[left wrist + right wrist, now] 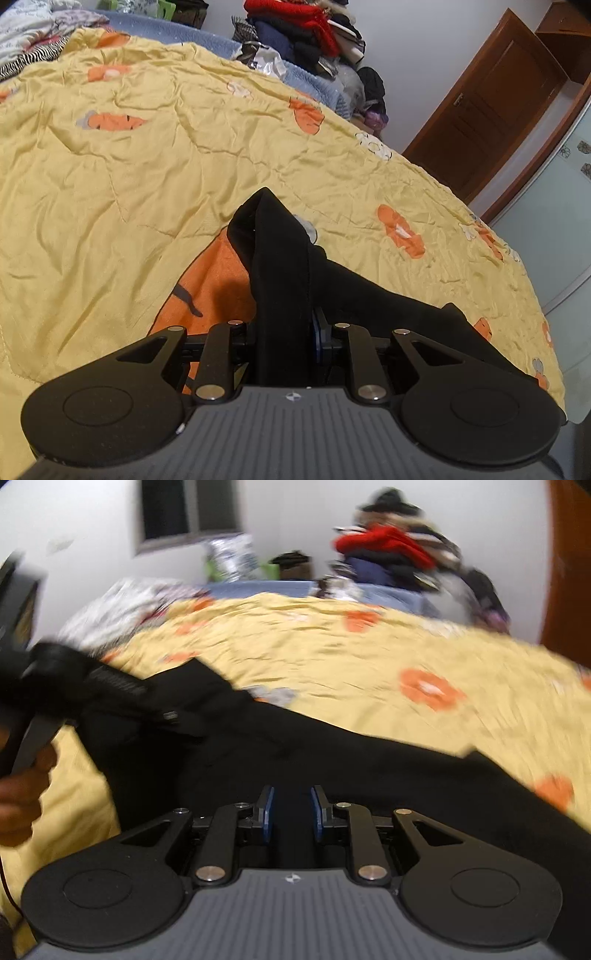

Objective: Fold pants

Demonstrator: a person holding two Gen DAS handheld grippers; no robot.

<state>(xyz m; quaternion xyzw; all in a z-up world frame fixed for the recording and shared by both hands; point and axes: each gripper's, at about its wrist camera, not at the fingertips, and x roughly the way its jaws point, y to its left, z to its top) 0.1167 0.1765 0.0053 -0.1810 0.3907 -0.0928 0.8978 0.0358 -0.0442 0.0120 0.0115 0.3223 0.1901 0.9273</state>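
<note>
Pants [284, 266] in both tongs' grip

R gripper [291, 812] clamps black pants [332, 760] over yellow quilt [332, 657]

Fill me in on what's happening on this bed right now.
A person is folding black pants on a bed covered by a yellow quilt with orange carrot prints, using a handheld gripper in each hand. The left gripper is shut on a bunched fold of the pants. The right gripper is shut on another part of the same garment, which stretches across the quilt between them. Behind the bed a pile of clothes sits against the wall. The fold is not finished.
</note>
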